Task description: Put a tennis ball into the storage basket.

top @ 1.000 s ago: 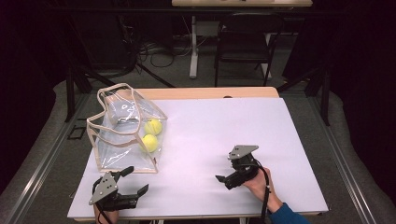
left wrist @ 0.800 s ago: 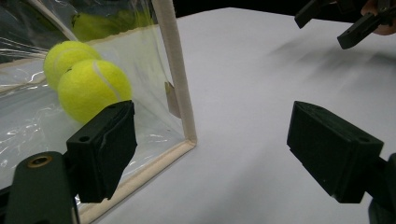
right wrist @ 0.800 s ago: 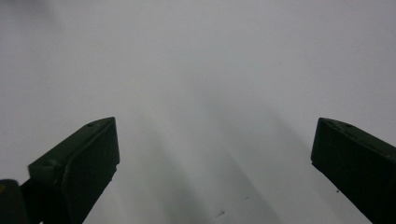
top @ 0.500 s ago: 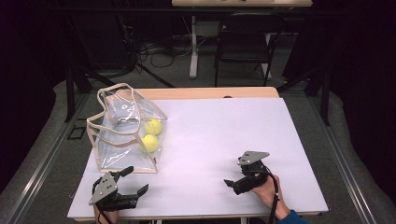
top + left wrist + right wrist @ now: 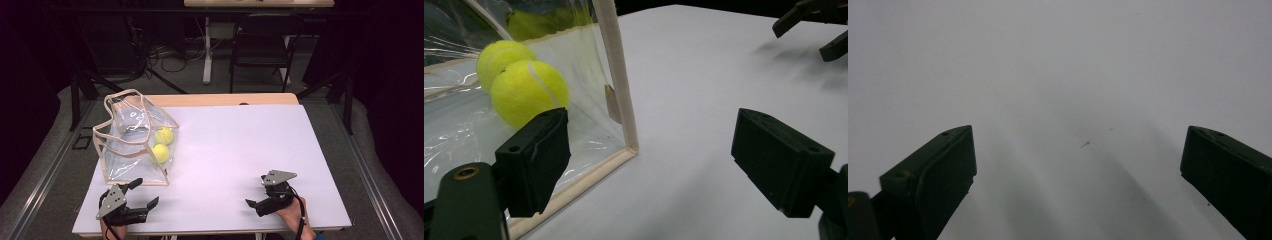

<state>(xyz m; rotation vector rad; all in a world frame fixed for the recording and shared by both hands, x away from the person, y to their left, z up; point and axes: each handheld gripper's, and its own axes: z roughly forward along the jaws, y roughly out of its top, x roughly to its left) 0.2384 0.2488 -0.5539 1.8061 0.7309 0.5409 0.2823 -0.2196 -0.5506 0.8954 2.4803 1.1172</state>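
Jaws of the left gripper (image 5: 142, 195) are gaping wide and gripping nothing, sitting just beside the near corner of the clear bag (image 5: 135, 145), likely readying to steady it. Two tennis balls (image 5: 162, 145) are lying inside that bag. Well away from the bag, the right gripper (image 5: 257, 192) is hanging equally wide and empty.

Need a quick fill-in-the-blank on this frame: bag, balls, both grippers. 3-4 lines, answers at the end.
1. The clear bag holds ____ yellow tennis balls.
2. The bag stands at the table's ____ side in the high view.
3. The left gripper has its jaws ____ and grips nothing.
4. The right gripper hangs over bare white ____.

Missing words: two; left; open; table
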